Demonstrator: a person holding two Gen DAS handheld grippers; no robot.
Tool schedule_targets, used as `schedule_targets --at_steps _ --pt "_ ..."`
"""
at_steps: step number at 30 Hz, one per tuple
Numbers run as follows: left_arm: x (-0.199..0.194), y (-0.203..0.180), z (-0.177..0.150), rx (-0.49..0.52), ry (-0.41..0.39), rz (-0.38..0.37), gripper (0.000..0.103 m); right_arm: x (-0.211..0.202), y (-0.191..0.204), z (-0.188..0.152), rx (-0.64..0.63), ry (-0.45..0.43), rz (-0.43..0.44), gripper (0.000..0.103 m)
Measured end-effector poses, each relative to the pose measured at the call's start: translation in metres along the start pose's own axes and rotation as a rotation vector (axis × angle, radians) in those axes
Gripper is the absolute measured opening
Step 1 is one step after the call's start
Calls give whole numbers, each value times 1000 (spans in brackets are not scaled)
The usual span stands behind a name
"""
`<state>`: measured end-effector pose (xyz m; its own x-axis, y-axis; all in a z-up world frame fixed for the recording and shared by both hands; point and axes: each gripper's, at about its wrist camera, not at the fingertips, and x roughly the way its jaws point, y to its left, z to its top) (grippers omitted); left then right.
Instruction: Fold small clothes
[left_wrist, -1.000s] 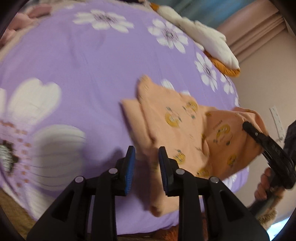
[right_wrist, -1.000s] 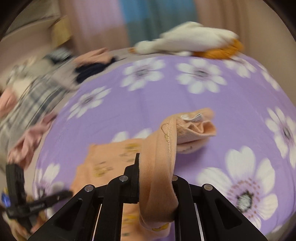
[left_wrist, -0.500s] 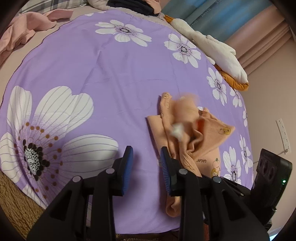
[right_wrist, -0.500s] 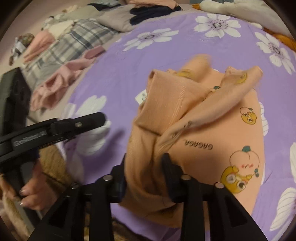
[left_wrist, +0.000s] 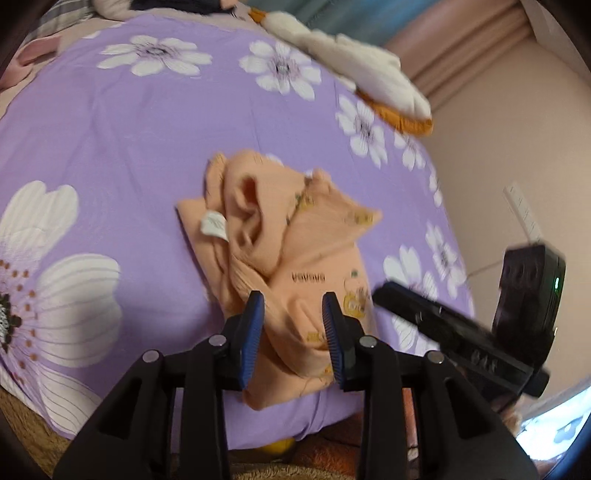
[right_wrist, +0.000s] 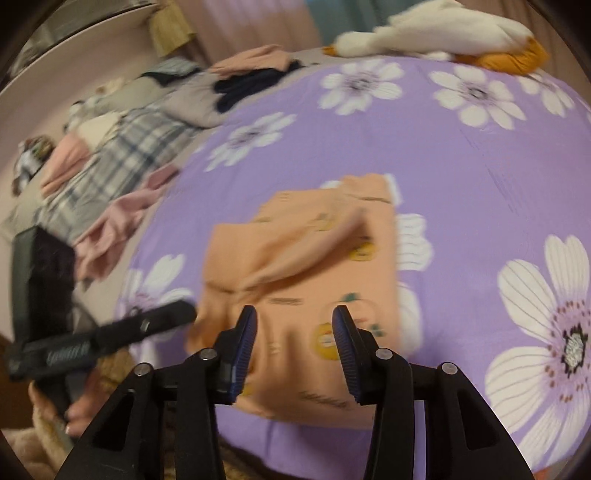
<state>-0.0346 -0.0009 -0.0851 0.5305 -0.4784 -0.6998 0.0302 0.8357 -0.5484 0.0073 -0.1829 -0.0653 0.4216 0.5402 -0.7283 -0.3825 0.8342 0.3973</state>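
Observation:
A small peach garment (left_wrist: 295, 251) with cartoon prints lies crumpled and partly folded on the purple flowered bedspread (left_wrist: 129, 147), near the bed's front edge. A white label sticks out on its left side. My left gripper (left_wrist: 293, 325) is open and empty, its jaws just above the garment's near end. My right gripper (right_wrist: 293, 339) is open and empty, hovering over the garment (right_wrist: 306, 266) from the other side. Each gripper shows in the other's view, the right one (left_wrist: 461, 332) and the left one (right_wrist: 110, 332).
A white and orange plush duck (left_wrist: 362, 77) lies at the far edge of the bed. A pile of other clothes, pink, plaid and dark (right_wrist: 122, 147), lies on the bed to the left in the right wrist view. A wall (left_wrist: 498, 147) stands close on the right.
My right gripper has let go of the garment and opened; the garment has dropped onto the bed in a loose heap. Both grippers have drawn back a little toward the bed's front edge.

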Motion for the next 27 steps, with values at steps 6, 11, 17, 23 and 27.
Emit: schedule_targets --at_steps 6,11,17,23,27 --pt "27 4 -18 22 110 104 30 29 -2 12 -9 37 -30 45" --pt "28 25 -33 -20 133 120 29 50 3 26 -71 67 -34 45" --pt "26 30 -37 -45 133 123 33 81 26 52 -145 71 -16 45" --pt "16 30 -35 -40 131 105 39 88 30 54 -154 65 -60 45" --pt "-2 24 -19 -22 49 39 62 71 21 50 -130 43 -104 48"
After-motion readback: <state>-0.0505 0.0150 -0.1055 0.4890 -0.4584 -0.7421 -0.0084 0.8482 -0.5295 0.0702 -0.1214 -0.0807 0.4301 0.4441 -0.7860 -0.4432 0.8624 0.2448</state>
